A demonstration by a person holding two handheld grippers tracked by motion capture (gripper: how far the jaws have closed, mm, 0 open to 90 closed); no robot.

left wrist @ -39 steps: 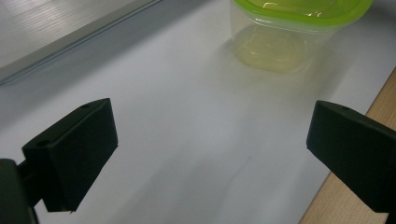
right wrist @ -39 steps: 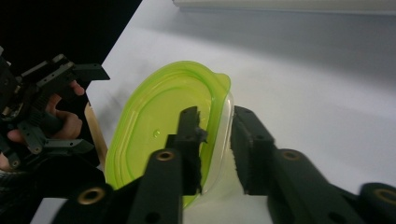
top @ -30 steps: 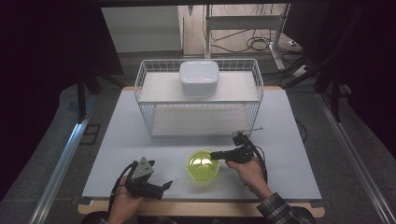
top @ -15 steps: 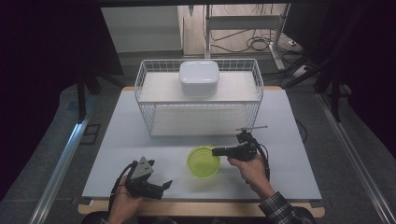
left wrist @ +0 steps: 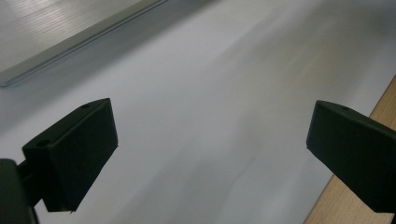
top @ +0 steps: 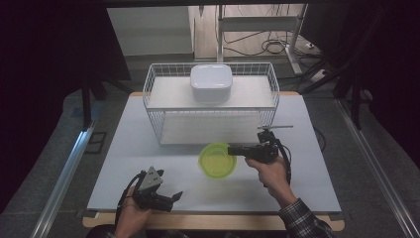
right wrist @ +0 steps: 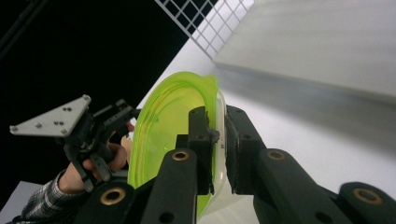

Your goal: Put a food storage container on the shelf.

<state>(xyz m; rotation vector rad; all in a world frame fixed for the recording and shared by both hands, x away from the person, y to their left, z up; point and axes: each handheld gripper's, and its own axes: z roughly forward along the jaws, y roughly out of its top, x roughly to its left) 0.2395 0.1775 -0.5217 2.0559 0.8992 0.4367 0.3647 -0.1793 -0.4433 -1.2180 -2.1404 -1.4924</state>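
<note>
Change since earlier: green bowl [top: 217, 159] has lifted slightly and shifted toward the wire basket [top: 153, 89], carried by the right gripper [top: 235, 149]; left gripper [top: 173, 197] has kept its place near the table's front edge.

High view: bowl sits just in front of the basket, over the white table [top: 148, 148]; right gripper reaches in level from the right and pinches the bowl's right rim; a white lidded box [top: 211, 82] rests on the basket's top shelf, well apart from the bowl.

Left gripper view: jaws stand wide apart with nothing between them; bare table below; wooden table edge [left wrist: 373, 109] at the right.

Right gripper view: right gripper [right wrist: 220, 140] is clamped on the bowl's [right wrist: 173, 126] thin rim, one jaw inside and one outside; bowl looks tipped on edge here; left gripper [right wrist: 88, 135] waits farther off.

Doing it well: likely a lift toward the basket; keep the pinch firm, since a rim grip lets the bowl swing; raise it level and clear the wire front before moving inward; go slowly.
</note>
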